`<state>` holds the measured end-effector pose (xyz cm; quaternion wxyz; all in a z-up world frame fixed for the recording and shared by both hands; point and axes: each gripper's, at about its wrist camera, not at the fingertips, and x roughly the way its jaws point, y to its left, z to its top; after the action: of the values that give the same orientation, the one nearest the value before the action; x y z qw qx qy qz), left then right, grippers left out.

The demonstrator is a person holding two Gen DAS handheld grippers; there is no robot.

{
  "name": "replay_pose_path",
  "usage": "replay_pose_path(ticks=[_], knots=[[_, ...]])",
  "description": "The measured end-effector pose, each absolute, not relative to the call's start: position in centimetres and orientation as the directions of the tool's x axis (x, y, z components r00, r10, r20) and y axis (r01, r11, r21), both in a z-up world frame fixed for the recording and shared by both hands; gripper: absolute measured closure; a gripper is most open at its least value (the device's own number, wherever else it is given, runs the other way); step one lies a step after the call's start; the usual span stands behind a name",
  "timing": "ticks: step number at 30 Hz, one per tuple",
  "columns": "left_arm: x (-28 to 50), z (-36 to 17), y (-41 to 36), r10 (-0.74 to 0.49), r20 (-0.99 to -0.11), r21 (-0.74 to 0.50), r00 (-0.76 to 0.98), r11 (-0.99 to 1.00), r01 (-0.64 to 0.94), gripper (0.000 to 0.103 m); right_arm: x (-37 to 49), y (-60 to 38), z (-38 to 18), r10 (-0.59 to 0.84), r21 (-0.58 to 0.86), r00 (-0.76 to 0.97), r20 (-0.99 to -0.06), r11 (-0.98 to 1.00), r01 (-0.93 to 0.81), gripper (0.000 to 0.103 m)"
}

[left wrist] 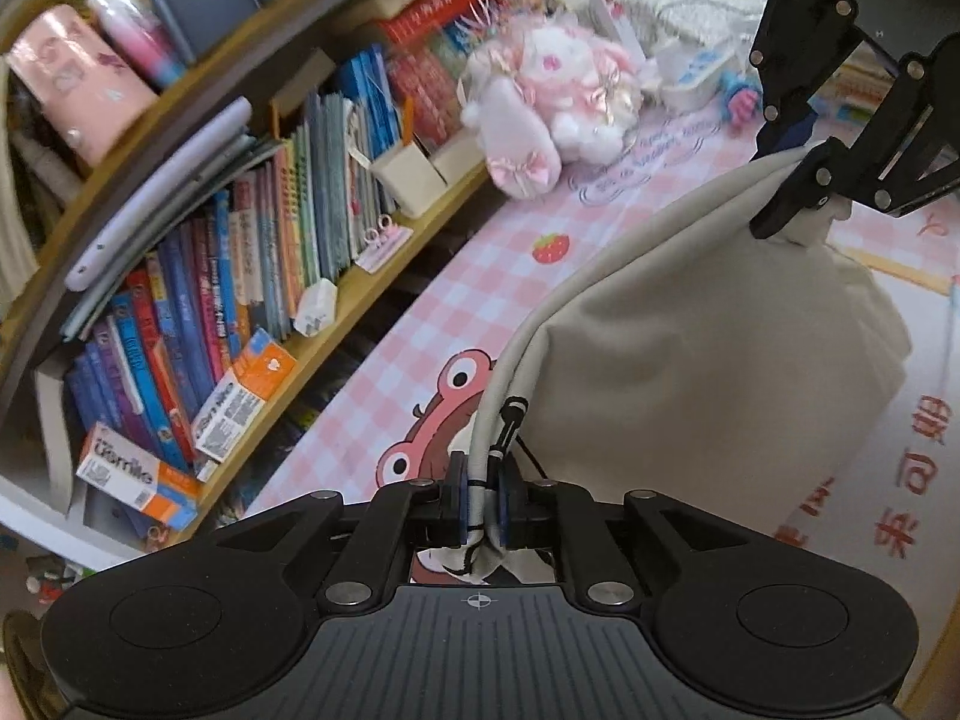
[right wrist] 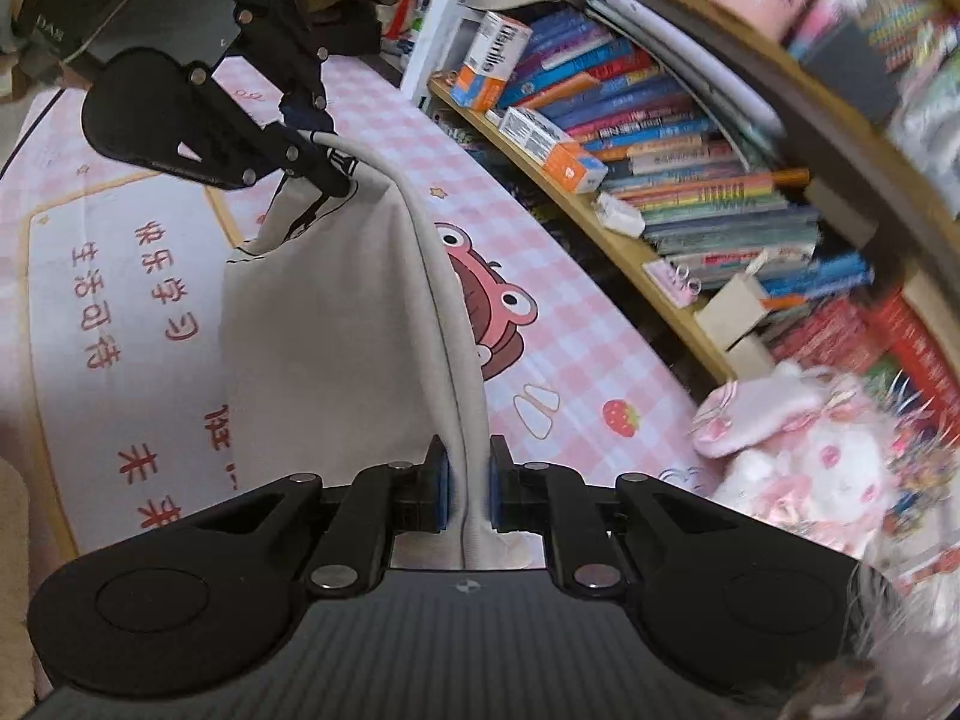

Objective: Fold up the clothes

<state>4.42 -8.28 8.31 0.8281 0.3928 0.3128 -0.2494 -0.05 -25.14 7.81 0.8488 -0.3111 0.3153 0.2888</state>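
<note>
A cream garment [left wrist: 690,348] with a black drawstring hangs stretched between both grippers above a pink checked mat [left wrist: 480,276]. In the left wrist view my left gripper [left wrist: 480,498] is shut on one end of the garment's folded edge, its blue pads pinching the cloth. The right gripper [left wrist: 792,195] grips the other end at the upper right. In the right wrist view the right gripper [right wrist: 467,486] holds the garment [right wrist: 336,330] between its pads, and the left gripper [right wrist: 330,159] clamps the far corner at the upper left. The cloth sags down onto the mat [right wrist: 570,360].
A curved wooden bookshelf [left wrist: 270,228] packed with books and boxes runs along one side of the mat; it shows too in the right wrist view [right wrist: 690,180]. A pink and white plush toy [left wrist: 558,102] [right wrist: 810,456] lies on the mat near the shelf.
</note>
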Motion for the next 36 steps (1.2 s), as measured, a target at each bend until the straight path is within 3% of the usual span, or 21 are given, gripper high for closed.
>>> replay_pose_path(ticks=[12, 14, 16, 19, 22, 26, 28, 32, 36], knots=[[9.3, 2.6, -11.3, -0.086, -0.805, 0.480, 0.587, 0.486, 0.730, 0.088, 6.4, -27.9, 3.4, 0.353, -0.153, 0.513, -0.782, 0.690, -0.708, 0.092], [9.8, 2.1, -11.4, -0.078, -0.802, 0.493, 0.592, 0.473, 0.730, 0.079, 7.0, -28.2, 2.8, 0.356, -0.131, 0.495, -0.793, 0.694, -0.708, 0.092], [10.1, 1.6, -11.4, -0.073, -0.791, 0.516, 0.608, 0.453, 0.727, 0.058, 7.5, -28.5, 2.2, 0.358, -0.105, 0.477, -0.803, 0.702, -0.704, 0.092], [10.5, 1.5, -10.7, -0.069, -0.765, 0.556, 0.640, 0.433, 0.710, 0.041, 8.3, -29.0, 1.4, 0.367, -0.061, 0.455, -0.812, 0.721, -0.691, 0.092], [11.1, 2.3, -9.4, -0.058, -0.735, 0.585, 0.675, 0.450, 0.675, 0.035, 8.7, -29.5, 1.0, 0.378, -0.025, 0.439, -0.815, 0.735, -0.678, 0.091], [11.5, 3.8, -7.3, -0.042, -0.673, 0.587, 0.739, 0.577, 0.567, 0.035, 9.1, -30.0, 1.0, 0.371, -0.007, 0.445, -0.815, 0.762, -0.648, 0.088], [11.3, 5.1, -5.8, -0.071, -0.654, 0.519, 0.753, 0.683, 0.514, 0.035, 9.3, -30.2, 1.0, 0.356, -0.005, 0.456, -0.816, 0.784, -0.621, 0.072], [10.1, 7.2, -2.0, -0.247, -0.595, 0.153, 0.765, 0.899, 0.409, 0.035, 9.4, -31.2, 1.5, 0.299, 0.005, 0.530, -0.794, 0.874, -0.485, 0.068], [9.5, 5.9, 1.3, -0.380, -0.534, -0.280, 0.755, 0.922, 0.266, 0.035, 8.8, -33.4, 2.1, 0.181, 0.059, 0.620, -0.763, 0.975, -0.212, 0.067]])
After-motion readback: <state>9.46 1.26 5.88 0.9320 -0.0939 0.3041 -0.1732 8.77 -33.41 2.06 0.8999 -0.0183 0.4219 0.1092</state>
